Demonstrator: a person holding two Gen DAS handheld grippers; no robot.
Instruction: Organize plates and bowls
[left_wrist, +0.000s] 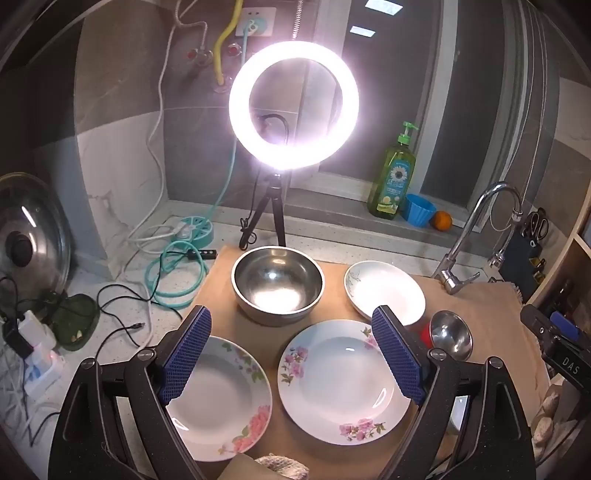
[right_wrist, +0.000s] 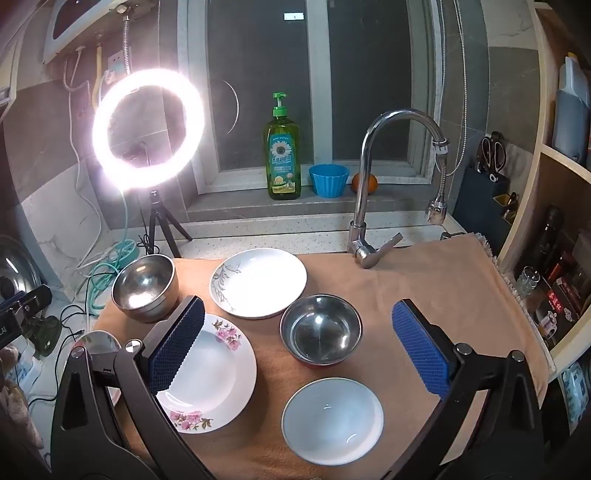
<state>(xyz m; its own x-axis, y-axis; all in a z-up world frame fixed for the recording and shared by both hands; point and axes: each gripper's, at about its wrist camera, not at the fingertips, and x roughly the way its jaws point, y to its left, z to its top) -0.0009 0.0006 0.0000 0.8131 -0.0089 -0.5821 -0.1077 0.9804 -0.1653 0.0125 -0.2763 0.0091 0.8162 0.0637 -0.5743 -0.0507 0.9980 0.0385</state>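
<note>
both grippers, left (left_wrist: 291, 354) and right (right_wrist: 299, 354), spread wide and empty, hung above the cloth-covered counter (right_wrist: 424, 280). dishes all laid out singly: large steel bowl (left_wrist: 277, 286) at the back left corner, leaf-print plate (right_wrist: 258, 282) mid-back, small steel bowl (right_wrist: 320, 334) at centre, pink-flowered plate (right_wrist: 208, 373) toward the front, white bowl (right_wrist: 332, 415) at the front edge, rose plate (left_wrist: 221, 400) front left.

risks, as judged: glazed rims slipping from the pads; cloth dragging; tap (right_wrist: 373, 184) and ring light (left_wrist: 293, 105) standing close enough to knock.

rose plate partly blocked by a finger; glare washing out plate surfaces; counter beneath the cloth unseen.
</note>
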